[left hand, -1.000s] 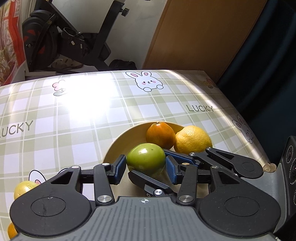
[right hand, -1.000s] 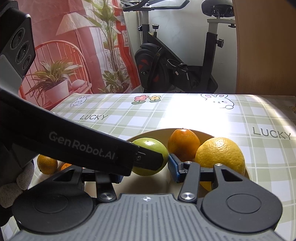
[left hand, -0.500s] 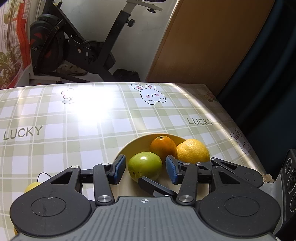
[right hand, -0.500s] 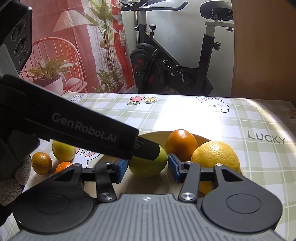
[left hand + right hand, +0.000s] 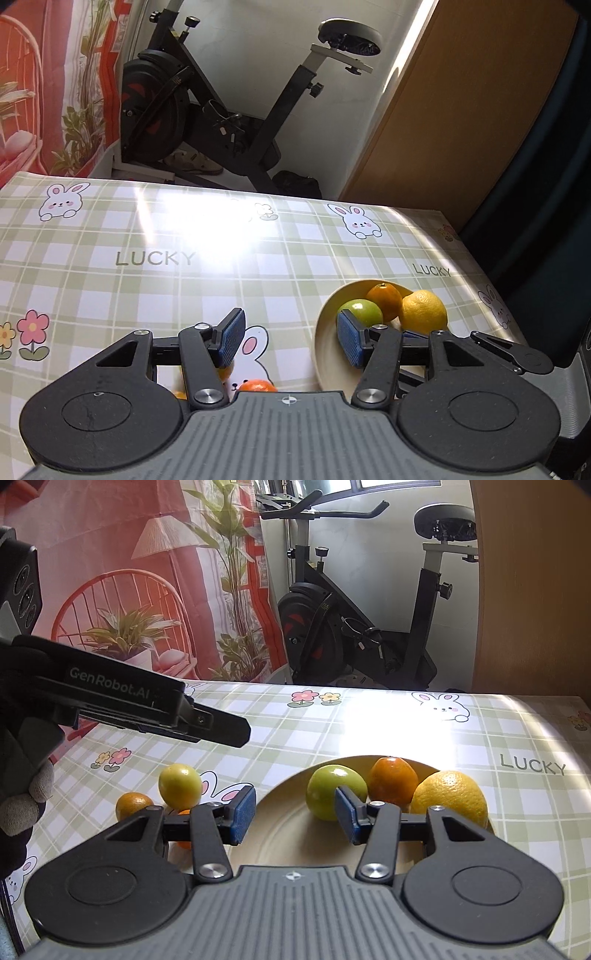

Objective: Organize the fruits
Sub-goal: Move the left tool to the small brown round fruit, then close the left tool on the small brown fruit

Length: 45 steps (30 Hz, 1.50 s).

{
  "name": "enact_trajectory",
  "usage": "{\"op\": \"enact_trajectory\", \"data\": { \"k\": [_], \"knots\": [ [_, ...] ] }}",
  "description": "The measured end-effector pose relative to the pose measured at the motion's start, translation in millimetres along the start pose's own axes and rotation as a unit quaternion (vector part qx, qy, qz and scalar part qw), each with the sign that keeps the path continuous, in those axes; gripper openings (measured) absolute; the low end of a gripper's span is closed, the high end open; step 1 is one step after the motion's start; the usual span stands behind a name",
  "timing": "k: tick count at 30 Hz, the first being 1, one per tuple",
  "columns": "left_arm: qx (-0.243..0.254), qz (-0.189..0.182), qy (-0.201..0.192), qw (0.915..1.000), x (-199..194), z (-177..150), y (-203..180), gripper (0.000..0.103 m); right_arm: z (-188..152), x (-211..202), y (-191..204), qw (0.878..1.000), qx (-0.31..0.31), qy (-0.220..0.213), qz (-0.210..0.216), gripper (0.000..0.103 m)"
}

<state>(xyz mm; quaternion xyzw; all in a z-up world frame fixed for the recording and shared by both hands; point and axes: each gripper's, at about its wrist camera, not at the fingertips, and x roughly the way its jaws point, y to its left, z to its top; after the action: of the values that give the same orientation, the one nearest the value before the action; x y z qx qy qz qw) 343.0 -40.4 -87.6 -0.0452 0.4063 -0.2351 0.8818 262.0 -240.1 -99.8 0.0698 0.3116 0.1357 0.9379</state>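
Both my grippers hang empty, the left gripper (image 5: 290, 338) with jaws opening above the tablecloth (image 5: 110, 295), the right gripper (image 5: 295, 814) parted over the bowl (image 5: 280, 834), where the green fruit (image 5: 332, 794), orange (image 5: 393, 779) and lemon (image 5: 450, 797) sit touching.

Cream bowl (image 5: 280, 823) on table: green apple (image 5: 334, 795), orange (image 5: 393, 781), lemon (image 5: 450, 797) touching in row. Beside bowl on cloth: yellow-green fruit (image 5: 180, 784), small orange (image 5: 133, 805), second small orange (image 5: 256, 385) partly hidden.
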Motion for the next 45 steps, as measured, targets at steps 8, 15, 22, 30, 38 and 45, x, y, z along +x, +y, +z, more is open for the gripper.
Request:
{"op": "enact_trajectory", "data": {
  "k": [8, 15, 22, 30, 38, 45],
  "knots": [
    [-0.004, 0.023, 0.014, 0.9996, -34, -26, 33, 0.058, -5, -6, 28, 0.999, -0.019, 0.007, 0.027, 0.051],
    [-0.031, 0.007, 0.027, 0.9991, -50, -52, 49, 0.058, -17, -1, 57, 0.997, -0.037, 0.035, 0.059, 0.051],
    [-0.046, 0.001, 0.030, 0.9985, -52, -76, 56, 0.057, -38, 8, 91, 0.990, -0.067, 0.077, 0.099, 0.050],
    [-0.035, -0.015, 0.045, 0.9983, -44, -99, 55, 0.053, -43, 10, 85, 0.991, -0.067, 0.082, 0.077, 0.045],
    [0.005, -0.030, 0.064, 0.9975, -34, -113, 42, 0.053, -47, 8, 71, 0.993, -0.042, 0.087, 0.066, 0.038],
    [0.022, -0.020, 0.076, 0.9967, -21, -122, 35, 0.037, -44, 10, 70, 0.993, -0.042, 0.084, 0.068, 0.038]
  ]
}}
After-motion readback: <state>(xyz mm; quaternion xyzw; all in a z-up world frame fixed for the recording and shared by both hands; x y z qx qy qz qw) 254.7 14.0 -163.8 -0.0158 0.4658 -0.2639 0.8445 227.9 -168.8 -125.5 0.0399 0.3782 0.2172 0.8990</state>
